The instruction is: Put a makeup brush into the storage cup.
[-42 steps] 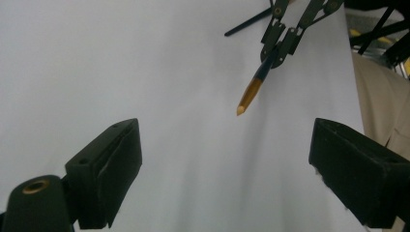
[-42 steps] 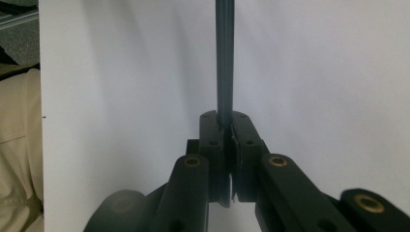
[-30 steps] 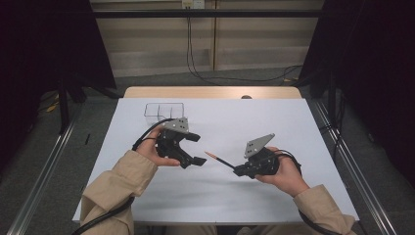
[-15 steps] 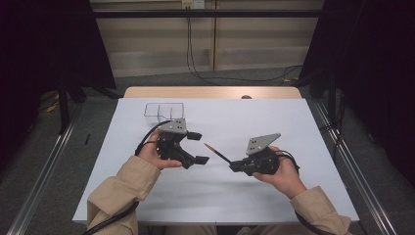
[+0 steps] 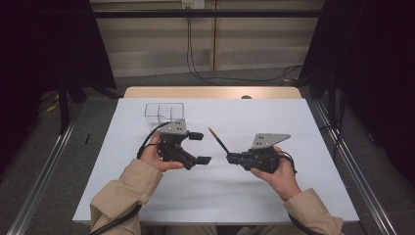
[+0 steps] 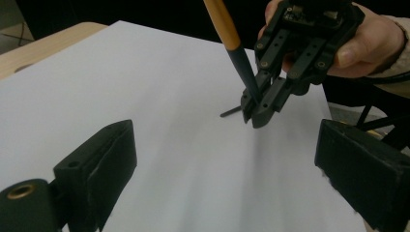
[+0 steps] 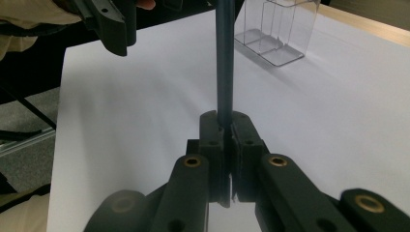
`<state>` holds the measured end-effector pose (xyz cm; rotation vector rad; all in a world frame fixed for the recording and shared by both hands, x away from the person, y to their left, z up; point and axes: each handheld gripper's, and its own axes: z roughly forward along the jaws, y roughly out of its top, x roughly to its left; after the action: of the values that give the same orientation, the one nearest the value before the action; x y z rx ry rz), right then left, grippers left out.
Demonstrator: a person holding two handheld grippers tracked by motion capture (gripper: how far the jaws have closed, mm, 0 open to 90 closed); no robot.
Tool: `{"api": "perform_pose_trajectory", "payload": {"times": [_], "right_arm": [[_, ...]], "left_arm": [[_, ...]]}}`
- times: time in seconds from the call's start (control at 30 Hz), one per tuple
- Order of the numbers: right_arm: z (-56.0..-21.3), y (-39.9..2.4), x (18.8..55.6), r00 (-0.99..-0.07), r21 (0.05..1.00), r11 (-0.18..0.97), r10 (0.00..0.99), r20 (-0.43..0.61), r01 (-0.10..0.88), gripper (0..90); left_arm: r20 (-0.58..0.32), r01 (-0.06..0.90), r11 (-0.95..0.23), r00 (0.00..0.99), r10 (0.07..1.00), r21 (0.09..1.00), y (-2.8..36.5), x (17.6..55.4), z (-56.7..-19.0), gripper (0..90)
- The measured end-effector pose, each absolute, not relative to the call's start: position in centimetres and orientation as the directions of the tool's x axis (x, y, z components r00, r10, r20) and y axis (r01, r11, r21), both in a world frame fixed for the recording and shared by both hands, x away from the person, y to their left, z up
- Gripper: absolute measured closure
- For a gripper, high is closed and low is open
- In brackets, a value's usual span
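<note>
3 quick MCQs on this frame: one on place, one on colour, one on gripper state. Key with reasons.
1. Where is the clear organiser?
A. far left part of the table
B. near right corner
C. between the grippers

2. The upper part of the held pencil is
A. green
B. orange
C. white

3. The left gripper is
A. shut on the pencil
B. shut on nothing
C. open

Key: 1 A, the high view shows it beyond the left gripper; 2 B, orange above a dark lower part in the left gripper view; 3 C, its fingers stand wide apart, while the right gripper clamps the pencil.
</note>
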<state>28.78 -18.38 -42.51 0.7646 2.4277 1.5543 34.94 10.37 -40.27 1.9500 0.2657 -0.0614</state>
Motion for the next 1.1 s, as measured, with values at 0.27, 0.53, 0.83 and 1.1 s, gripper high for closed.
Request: {"api": "perform_pose_trajectory", "payload": {"times": [0.27, 0.53, 0.83, 1.1], "right_arm": [[-43.2, -17.7, 28.6, -0.854, 0.896, 0.295, 0.497, 0.154, 0.333, 85.7], [-43.5, -17.4, 28.6, -0.852, 0.898, 0.280, 0.497, 0.166, 0.339, 85.7], [-43.4, -17.2, 28.6, -0.853, 0.902, 0.277, 0.495, 0.163, 0.333, 85.7], [-43.4, -17.1, 28.6, -0.853, 0.899, 0.285, 0.498, 0.157, 0.332, 85.7]], "left_arm": [[-0.177, 0.222, -0.307, 0.970, 0.166, 0.926, 10.3, 34.9, -40.2, 8.3], [-0.195, 0.237, -0.256, 0.965, 0.178, 0.937, 10.4, 34.9, -40.3, 13.7], [-0.241, 0.277, -0.180, 0.950, 0.198, 0.944, 10.7, 35.1, -40.1, 34.7], [-0.253, 0.278, -0.158, 0.954, 0.162, 0.947, 10.5, 35.2, -40.1, 50.2]]}}
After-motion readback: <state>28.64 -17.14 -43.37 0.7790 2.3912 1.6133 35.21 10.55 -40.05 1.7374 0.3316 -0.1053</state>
